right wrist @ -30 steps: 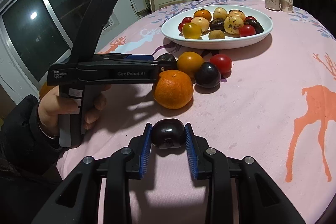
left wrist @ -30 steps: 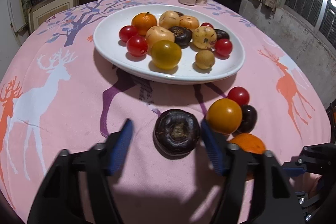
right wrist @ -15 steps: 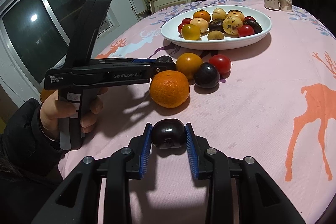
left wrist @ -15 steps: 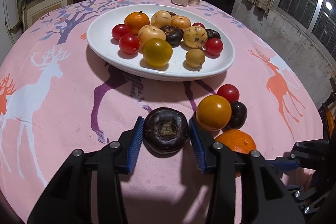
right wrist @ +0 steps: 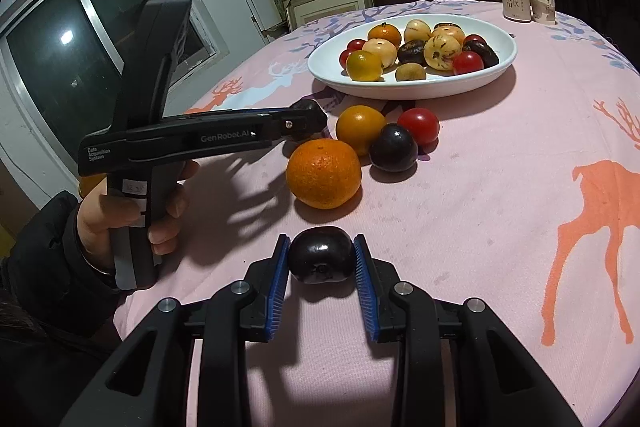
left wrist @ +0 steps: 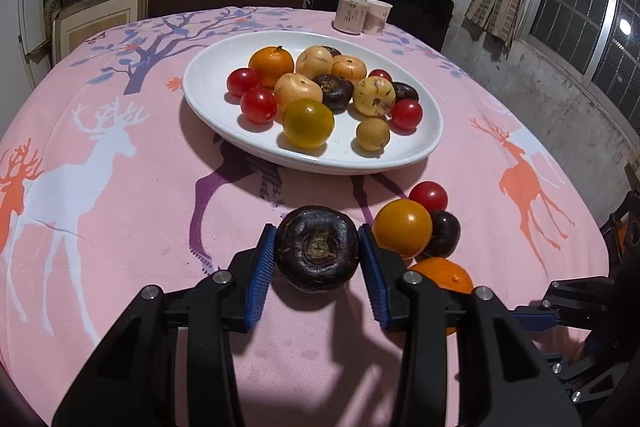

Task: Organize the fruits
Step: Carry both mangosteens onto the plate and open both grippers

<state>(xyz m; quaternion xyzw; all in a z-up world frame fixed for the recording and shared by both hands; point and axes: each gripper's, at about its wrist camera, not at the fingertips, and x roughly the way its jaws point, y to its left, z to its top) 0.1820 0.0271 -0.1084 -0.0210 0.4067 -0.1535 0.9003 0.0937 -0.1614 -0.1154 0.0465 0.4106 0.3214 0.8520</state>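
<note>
My left claw (left wrist: 318, 259) has just been closing, and now its blue pads sit against both flanks of the dark wrinkled fruit (left wrist: 317, 254) — nothing showing between pad and skin, so I count it as gripped. The fruit lies flat, its dimpled end turned back toward my camera, its width running straight across from one pad to the other. My right claw (right wrist: 321, 262) is nearly closed too, clamped on a smaller glossy black fruit (right wrist: 321, 259).

What matters for the next move is where the white plate (left wrist: 208, 75) stands from each claw. From my left claw the plate is straight ahead and close, its near rim just beyond the dark wrinkled fruit, with only bare pink cloth (left wrist: 120, 219) between. From my right claw the plate is farther off, ahead and a little to the right — and on the near side of the plate lie the mandarin (right wrist: 324, 174), an orange-yellow fruit (right wrist: 360, 129), a dark plum (right wrist: 394, 148) and a red tomato (right wrist: 418, 126).

So I judge the left hand the nearer one — lift, carry forward over the rim, and set down in the free left part of the plate.
</note>
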